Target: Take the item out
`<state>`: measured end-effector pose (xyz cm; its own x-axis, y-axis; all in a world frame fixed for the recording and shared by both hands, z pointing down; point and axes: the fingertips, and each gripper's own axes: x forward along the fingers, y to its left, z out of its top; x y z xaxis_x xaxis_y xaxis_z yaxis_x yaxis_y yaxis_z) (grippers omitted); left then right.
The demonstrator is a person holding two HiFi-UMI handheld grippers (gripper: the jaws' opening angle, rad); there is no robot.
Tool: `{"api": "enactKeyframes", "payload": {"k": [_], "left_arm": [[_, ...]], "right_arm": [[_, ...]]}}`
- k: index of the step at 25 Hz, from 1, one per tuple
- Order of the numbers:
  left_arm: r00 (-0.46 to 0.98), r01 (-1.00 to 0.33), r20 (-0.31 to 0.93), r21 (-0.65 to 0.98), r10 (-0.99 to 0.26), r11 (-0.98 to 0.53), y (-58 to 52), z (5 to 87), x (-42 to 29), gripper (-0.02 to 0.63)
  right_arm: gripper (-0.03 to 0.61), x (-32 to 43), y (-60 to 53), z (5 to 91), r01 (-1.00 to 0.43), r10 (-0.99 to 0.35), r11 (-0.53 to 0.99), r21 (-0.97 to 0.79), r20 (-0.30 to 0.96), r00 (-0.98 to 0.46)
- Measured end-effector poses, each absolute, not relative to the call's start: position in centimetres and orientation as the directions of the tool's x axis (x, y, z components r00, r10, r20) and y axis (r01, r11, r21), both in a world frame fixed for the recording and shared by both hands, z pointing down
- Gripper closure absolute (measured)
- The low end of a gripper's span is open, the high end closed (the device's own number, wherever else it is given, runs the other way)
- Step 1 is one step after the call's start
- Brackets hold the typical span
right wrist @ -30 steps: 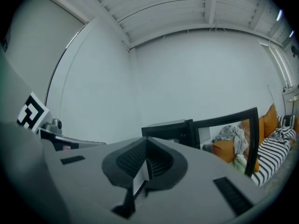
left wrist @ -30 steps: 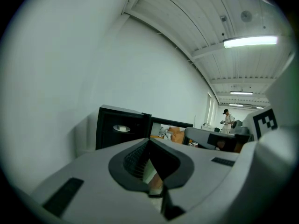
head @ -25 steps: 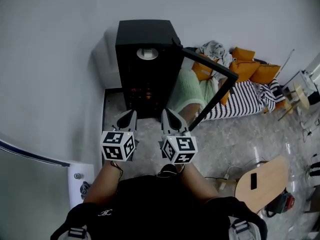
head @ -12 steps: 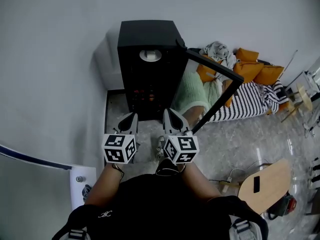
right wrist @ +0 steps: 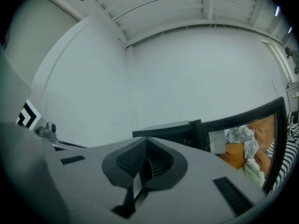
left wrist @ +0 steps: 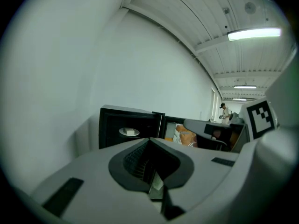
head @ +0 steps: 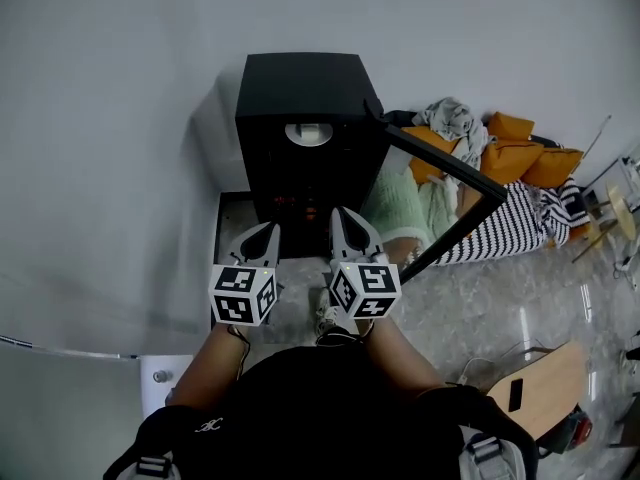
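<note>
Reading left gripper (head: pixel 264 232) as clenched, jaws together, nothing between them. Same for right gripper (head: pixel 346 218): pinched closed, empty. Holding both side by side just in front of the black cabinet (head: pixel 300 83), not touching it, tips aimed at the opening.

Seeing door (head: pixel 440 168) swung wide to the right, leaving the opening unobstructed. Spotting the task's thing on the upper shelf: white plate (left wrist: pixel 121 133) carrying a small pale block (left wrist: pixel 129 131), sitting centrally, well apart from either gripper. Not resolving what the block is, too small.

Noting reddish glints in the lower compartment (head: pixel 290 183); not identifying contents there.

Judging handling: plate looking rigid and glazed, probably light but slippery and breakable. Block riding loose on top, likely sliding off if tilted. Guessing block light, possibly soft, so not squeezing hard if taking it directly.

Favouring a pinch on the plate's near rim, jaws above and below the lip, keeping it level on the way out. Needing jaws opened first. Watching clearance to the shelf roof and door frame. Expecting one gripper to be enough, keeping the other spare for steadying the underside.
</note>
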<state>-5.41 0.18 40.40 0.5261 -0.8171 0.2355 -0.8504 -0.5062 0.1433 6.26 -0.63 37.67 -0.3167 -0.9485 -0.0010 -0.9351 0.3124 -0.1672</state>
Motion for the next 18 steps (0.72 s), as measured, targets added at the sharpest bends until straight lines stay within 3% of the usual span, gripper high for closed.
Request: {"api": "enactKeyframes", "payload": {"k": [18], "left_arm": [[0.500, -0.866, 0.317, 0.207, -0.806, -0.456, -16.5, 43.8, -2.3, 0.604]], "right_arm": [[0.571, 8.7, -17.1, 41.9, -0.923, -0.922, 0.342, -0.177, 0.127, -0.366]]}}
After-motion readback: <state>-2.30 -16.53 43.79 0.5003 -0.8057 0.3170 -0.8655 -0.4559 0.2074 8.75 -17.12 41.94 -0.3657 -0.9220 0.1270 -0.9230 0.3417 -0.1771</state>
